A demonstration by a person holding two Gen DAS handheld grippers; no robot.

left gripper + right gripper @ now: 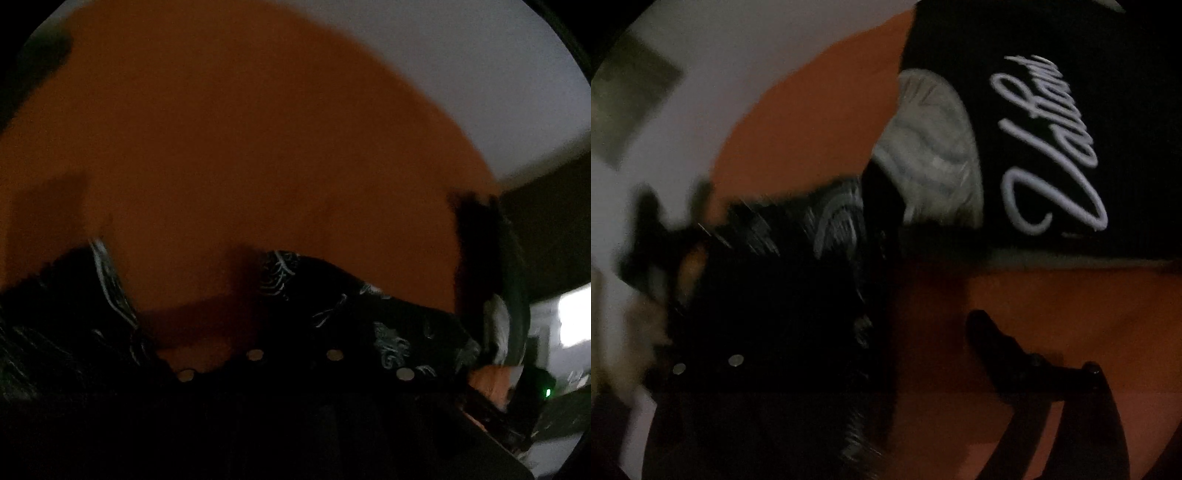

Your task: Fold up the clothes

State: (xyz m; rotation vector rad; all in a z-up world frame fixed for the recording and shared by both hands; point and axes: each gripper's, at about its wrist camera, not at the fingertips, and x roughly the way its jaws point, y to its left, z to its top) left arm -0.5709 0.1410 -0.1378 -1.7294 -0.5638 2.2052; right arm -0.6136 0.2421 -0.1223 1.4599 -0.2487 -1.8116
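Note:
A black garment with a white line print (pixel 388 339) hangs across the bottom of the left wrist view, over an orange table (pixel 240 129). My left gripper (pixel 255 266) is shut on a fold of it, and the cloth covers most of the fingers. In the right wrist view the same printed garment (pixel 812 229) covers the left side, blurred. My right gripper (pixel 923 332) stands open. Its right finger (pixel 993 339) is bare over the table; its left finger is hidden under the cloth. A black garment with white script lettering (pixel 1052 147) lies at the upper right.
A grey patterned cloth (pixel 931 147) lies under the edge of the lettered garment. The table's curved edge meets a pale floor (pixel 461 55) at the upper right of the left wrist view. A dark blurred shape (pixel 476 240), seemingly the other gripper, stands at that edge.

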